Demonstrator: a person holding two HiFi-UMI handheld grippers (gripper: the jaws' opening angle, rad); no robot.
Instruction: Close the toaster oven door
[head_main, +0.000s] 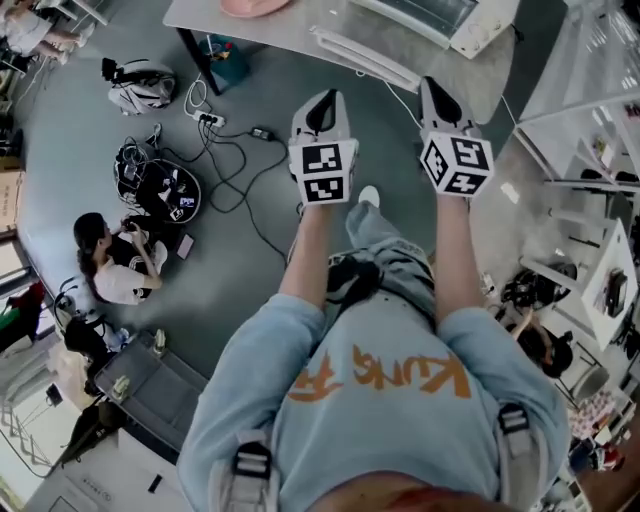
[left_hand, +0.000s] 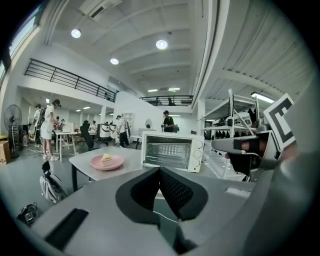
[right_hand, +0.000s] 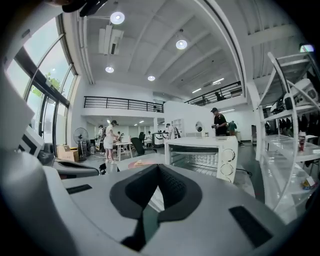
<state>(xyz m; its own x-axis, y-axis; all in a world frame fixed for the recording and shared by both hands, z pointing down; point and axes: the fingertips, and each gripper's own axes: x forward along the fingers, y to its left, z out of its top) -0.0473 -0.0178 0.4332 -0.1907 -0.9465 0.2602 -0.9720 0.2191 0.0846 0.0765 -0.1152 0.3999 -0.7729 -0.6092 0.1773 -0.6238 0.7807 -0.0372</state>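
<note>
A white toaster oven (head_main: 455, 18) stands on a grey table (head_main: 270, 30) ahead of me, its door (head_main: 365, 55) folded down flat toward me. In the left gripper view the oven (left_hand: 172, 151) shows its wire rack inside, with knobs on its right side. In the right gripper view the oven (right_hand: 202, 155) sits just past the jaws. My left gripper (head_main: 322, 105) and right gripper (head_main: 437, 95) are held side by side in the air, short of the table, both shut and empty. The left gripper (left_hand: 160, 170) and the right gripper (right_hand: 159, 167) each point at the oven.
A pink plate with a cake slice (left_hand: 107, 161) lies on the table left of the oven. On the floor to the left are a seated person (head_main: 115, 260), cables with a power strip (head_main: 215, 140) and a bag (head_main: 140, 85). White shelving (head_main: 590, 150) stands to the right.
</note>
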